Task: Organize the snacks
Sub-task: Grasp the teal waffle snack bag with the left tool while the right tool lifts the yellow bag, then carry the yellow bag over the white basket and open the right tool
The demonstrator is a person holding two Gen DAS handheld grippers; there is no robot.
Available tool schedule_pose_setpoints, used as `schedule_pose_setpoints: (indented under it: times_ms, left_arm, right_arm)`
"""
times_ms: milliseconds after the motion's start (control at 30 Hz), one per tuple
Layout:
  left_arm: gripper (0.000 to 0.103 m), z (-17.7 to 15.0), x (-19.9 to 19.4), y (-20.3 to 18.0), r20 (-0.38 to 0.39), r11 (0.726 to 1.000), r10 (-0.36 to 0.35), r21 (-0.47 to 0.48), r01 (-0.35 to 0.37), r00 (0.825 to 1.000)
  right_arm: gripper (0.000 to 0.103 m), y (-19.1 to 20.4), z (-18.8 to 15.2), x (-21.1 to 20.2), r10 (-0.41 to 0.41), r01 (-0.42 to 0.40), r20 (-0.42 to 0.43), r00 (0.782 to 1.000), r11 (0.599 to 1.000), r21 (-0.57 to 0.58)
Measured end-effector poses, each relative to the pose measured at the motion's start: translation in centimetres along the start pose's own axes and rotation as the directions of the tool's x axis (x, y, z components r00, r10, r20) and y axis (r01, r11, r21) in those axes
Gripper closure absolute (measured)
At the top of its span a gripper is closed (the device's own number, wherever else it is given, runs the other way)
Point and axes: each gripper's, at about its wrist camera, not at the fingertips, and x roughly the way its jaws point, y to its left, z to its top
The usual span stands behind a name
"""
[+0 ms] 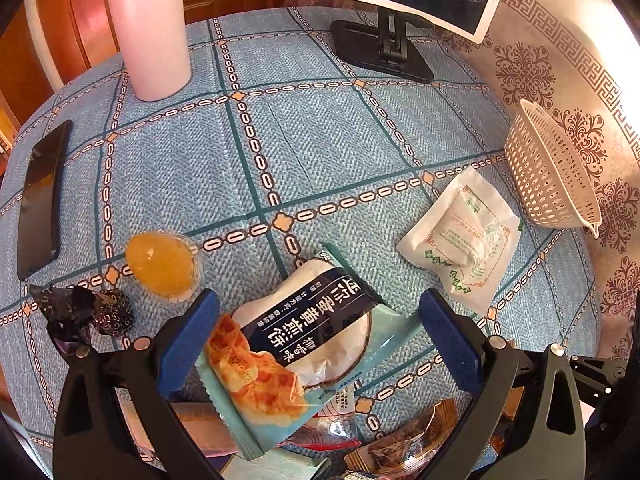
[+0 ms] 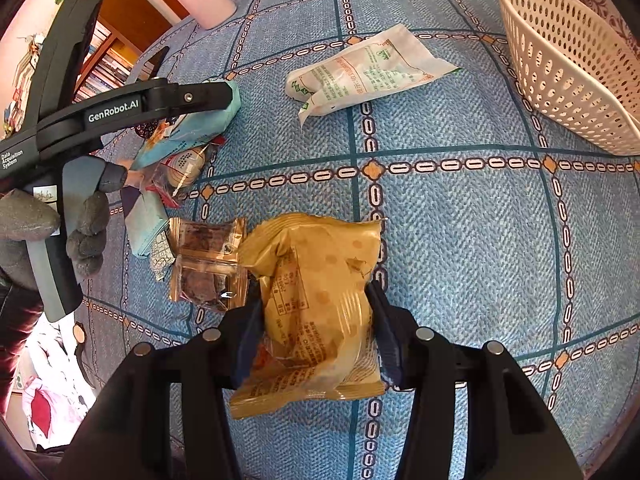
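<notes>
Our right tool (image 2: 316, 322) grips a yellow packet (image 2: 316, 304) at lower centre of its view, pads pressing both sides. Our left tool (image 1: 316, 336) stands open around a teal wafer pack (image 1: 296, 356), its pads clear of the wrapper. Just left of the yellow packet lies a brown snack (image 2: 208, 264). A white pouch (image 2: 360, 72) lies further up, and the basket (image 2: 568, 80) sits on the counter (image 2: 480, 240) at upper right.
</notes>
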Motion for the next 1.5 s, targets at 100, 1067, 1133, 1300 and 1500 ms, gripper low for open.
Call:
schedule_pose_setpoints:
  times_ms: [100, 1067, 1133, 1300, 1500]
  left_arm:
    - [0.002, 0.0, 0.3, -0.2, 0.003, 1.000, 0.007, 0.011, -0.007, 1.000]
    - [0.043, 0.4, -7.0, 0.2, 0.120, 0.981, -0.036, -0.184, 0.058, 0.992]
    - [0.043, 0.4, -8.0, 0.3, 0.136, 0.975, -0.045, -0.210, 0.073, 0.990]
    - [0.043, 0.9, -10.0, -0.2, 0.169, 0.970, -0.043, -0.229, 0.082, 0.985]
    - [0.043, 1.5, -11.5, -1.9, 0.199, 0.971, -0.051, -0.220, 0.095, 0.979]
  right_arm:
    - [0.053, -0.5, -0.4, -0.5, 0.005, -0.005, 0.004, 1.000, 1.000, 0.004]
    - [0.034, -2.5, 0.9, -2.2, 0.126, -0.123, -0.073, 0.989, 0.992, 0.040]
    - [0.033, -1.9, 0.9, -1.5, 0.114, -0.114, -0.093, 0.989, 0.993, 0.009]
    - [0.049, -0.2, 1.3, -0.9, 0.016, -0.024, -0.082, 0.996, 0.996, -0.090]
    - [0.054, -1.1, 1.7, -3.1, 0.066, -0.069, -0.045, 0.997, 0.994, -0.080]
